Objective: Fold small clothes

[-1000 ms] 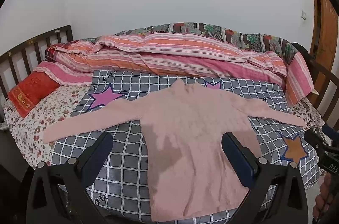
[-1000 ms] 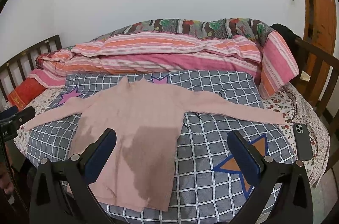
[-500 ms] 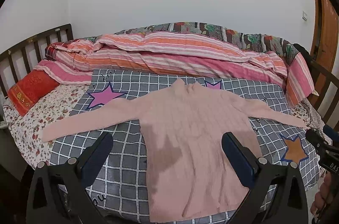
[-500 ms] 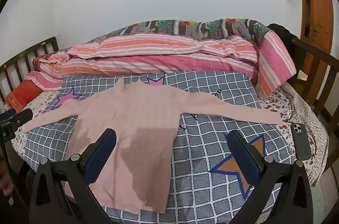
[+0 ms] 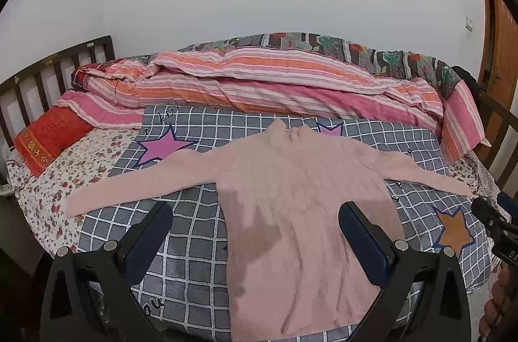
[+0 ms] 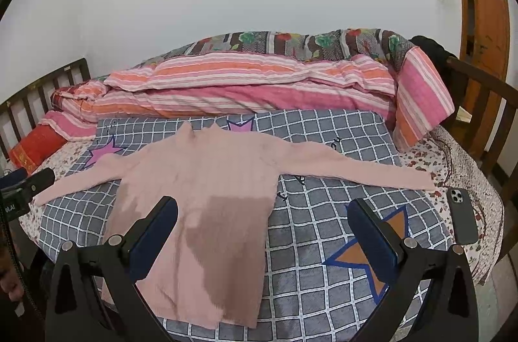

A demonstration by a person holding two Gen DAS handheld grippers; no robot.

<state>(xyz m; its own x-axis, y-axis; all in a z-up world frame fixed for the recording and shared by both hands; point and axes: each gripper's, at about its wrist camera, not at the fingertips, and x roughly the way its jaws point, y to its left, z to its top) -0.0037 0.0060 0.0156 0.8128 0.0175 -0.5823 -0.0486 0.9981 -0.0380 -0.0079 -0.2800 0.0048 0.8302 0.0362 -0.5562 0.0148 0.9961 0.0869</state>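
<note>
A pink long-sleeved knit sweater (image 5: 301, 196) lies flat, front up, on a grey checked blanket (image 5: 194, 245), both sleeves spread out sideways and the hem toward me. It has a darker patch low on its body. It also shows in the right wrist view (image 6: 207, 196). My left gripper (image 5: 255, 232) is open and empty, held above the hem, not touching it. My right gripper (image 6: 262, 228) is open and empty, above the sweater's right side and the blanket (image 6: 323, 228).
A striped pink and orange quilt (image 5: 275, 83) is bunched along the wall side. A red cushion (image 5: 48, 141) lies far left by the wooden headboard (image 5: 39, 73). A dark phone (image 6: 461, 215) lies on the bed's right edge. A wooden door (image 6: 485, 18) stands at right.
Both grippers have drifted slightly back and up, so the bed sits a little lower and farther in view. The sweater has not moved.
</note>
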